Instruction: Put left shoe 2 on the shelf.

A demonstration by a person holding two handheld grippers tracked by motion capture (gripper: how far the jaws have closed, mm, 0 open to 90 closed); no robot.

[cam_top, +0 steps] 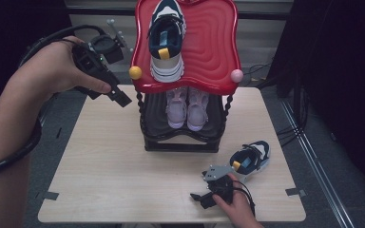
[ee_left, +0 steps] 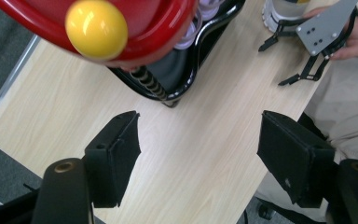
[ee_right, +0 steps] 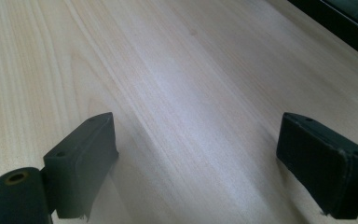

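A navy and white sneaker (cam_top: 252, 159) lies on the wooden table (cam_top: 114, 166) at about four o'clock from the two-tier shoe rack (cam_top: 185, 95), just beside the right gripper (cam_top: 208, 190). Its mate (cam_top: 166, 40) already sits on the red top tray (cam_top: 214, 52), and a pair of pink shoes (cam_top: 187, 107) fills the black shelf below. So the loose sneaker looks like the thing in hand.

The right gripper rests low on the table with its jaws spread wide and nothing between them; its own view shows bare wood between the pads (ee_right: 81, 158). The left gripper (cam_top: 119, 97) hangs at nine o'clock of the rack, near the yellow knob (cam_top: 135, 72), also released and empty.

I'd judge the sneaker light, with a soft padded upper that gives under pressure and a firmer rubber sole. The heel collar, by the yellow tab, seems the best hold: a pinch there should bite well, whereas the rounded toe may slip.
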